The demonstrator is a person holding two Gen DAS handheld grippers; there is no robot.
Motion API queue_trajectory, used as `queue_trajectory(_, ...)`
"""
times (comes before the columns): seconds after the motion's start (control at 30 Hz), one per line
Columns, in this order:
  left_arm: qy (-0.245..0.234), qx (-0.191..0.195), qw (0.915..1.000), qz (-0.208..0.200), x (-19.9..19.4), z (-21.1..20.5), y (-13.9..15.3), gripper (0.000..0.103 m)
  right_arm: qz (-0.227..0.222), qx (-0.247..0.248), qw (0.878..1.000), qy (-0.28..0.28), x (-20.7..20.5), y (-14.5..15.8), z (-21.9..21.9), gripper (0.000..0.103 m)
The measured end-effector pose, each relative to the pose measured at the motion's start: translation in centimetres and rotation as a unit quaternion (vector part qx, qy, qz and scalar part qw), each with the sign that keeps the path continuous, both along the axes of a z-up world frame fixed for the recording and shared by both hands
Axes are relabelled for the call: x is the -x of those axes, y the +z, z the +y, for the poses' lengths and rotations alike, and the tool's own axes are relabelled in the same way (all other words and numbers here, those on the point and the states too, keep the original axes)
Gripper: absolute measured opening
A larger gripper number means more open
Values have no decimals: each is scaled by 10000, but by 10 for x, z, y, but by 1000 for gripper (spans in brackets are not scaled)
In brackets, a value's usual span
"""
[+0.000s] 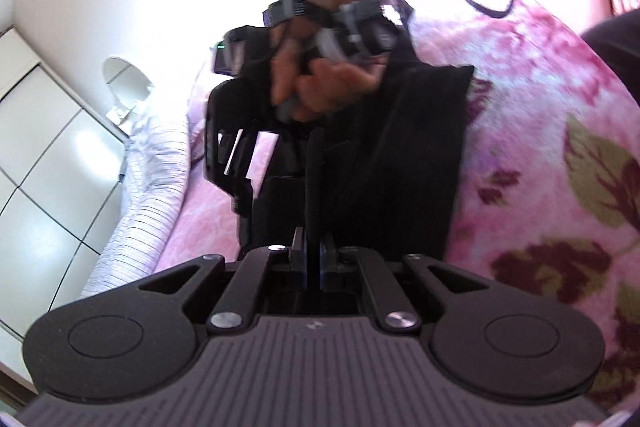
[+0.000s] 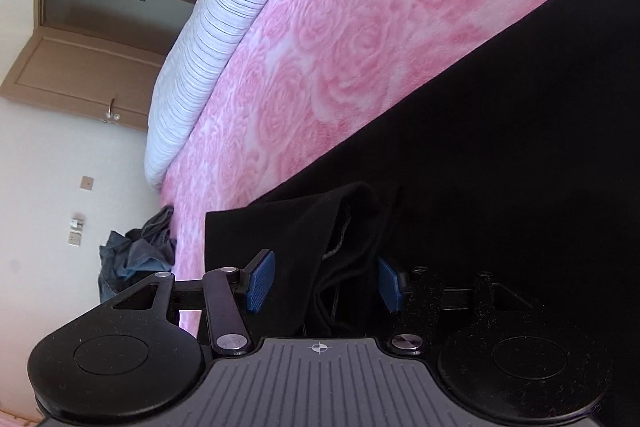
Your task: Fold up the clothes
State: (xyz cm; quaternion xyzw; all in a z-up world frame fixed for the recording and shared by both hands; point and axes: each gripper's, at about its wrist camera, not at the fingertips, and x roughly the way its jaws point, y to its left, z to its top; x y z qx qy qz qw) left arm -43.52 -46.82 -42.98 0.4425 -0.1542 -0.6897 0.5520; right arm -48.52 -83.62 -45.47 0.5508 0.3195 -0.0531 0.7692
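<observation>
A black garment (image 1: pixel 400 155) lies on a pink floral blanket (image 1: pixel 540 107). My left gripper (image 1: pixel 313 259) is shut on an edge of the black garment, which rises from between its pads. Ahead of it, a hand holds the right gripper (image 1: pixel 240 155) over the same garment. In the right wrist view the right gripper (image 2: pixel 324 285) is open, its blue pads (image 2: pixel 262 281) on either side of a bunched fold of the black garment (image 2: pixel 500 167), not pressing it. The garment spreads to the right over a pink rose blanket (image 2: pixel 340 47).
A striped white pillow (image 2: pixel 216 39) lies along the bed edge, also in the left wrist view (image 1: pixel 148 195). A pile of blue-grey clothes (image 2: pixel 136 255) sits beside the bed. A brown door (image 2: pixel 80 75) and white wardrobe (image 1: pixel 44 155) stand beyond.
</observation>
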Motion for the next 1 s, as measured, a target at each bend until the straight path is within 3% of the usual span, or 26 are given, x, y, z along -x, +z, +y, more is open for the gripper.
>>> queue_trajectory(0.03,-13,-4,10000,-50,2,-3,0,3,-4,28,10000,-44,-1,1,-2,8)
queue_trajectory(0.1,-30,60,9999,-141,7,-10,1,4,-59,138,9998,-113,-1,5,-8,8)
queue_trajectory(0.2,13,56,9998,-184,16,-31,3,4,-398,762,9961,-177,6,33,-17,7)
queue_trajectory(0.33,-48,-496,9982,-338,29,-55,-14,4,15,1337,9910,-19,-2,32,-27,7)
queue_trajectory(0.4,-157,-632,9965,-517,31,-52,-25,4,102,1421,9898,-73,3,34,-30,9)
queue_trajectory(0.53,-128,-679,9966,-446,28,-45,-26,4,276,1587,9868,-180,14,38,-35,20)
queue_trajectory(0.63,-100,-729,9961,-496,26,-43,-26,4,407,1712,9841,-261,22,41,-39,24)
queue_trajectory(0.7,-73,-723,9959,-543,30,-46,-31,4,434,2071,9771,-236,34,56,-28,24)
queue_trajectory(0.8,47,-735,9961,-484,33,-45,-30,5,445,2239,9733,-222,55,67,-8,25)
queue_trajectory(0.87,85,-715,9966,-405,32,-37,-23,13,487,2354,9705,-175,67,72,10,26)
queue_trajectory(0.9,80,-685,9969,-378,30,-31,-18,26,485,2507,9668,-104,72,73,25,28)
queue_trajectory(0.93,80,-612,9973,-397,26,-21,-14,32,482,2670,9625,-31,76,75,40,31)
queue_trajectory(1.0,128,-507,9978,-408,16,-2,-7,32,482,3024,9518,156,82,76,70,36)
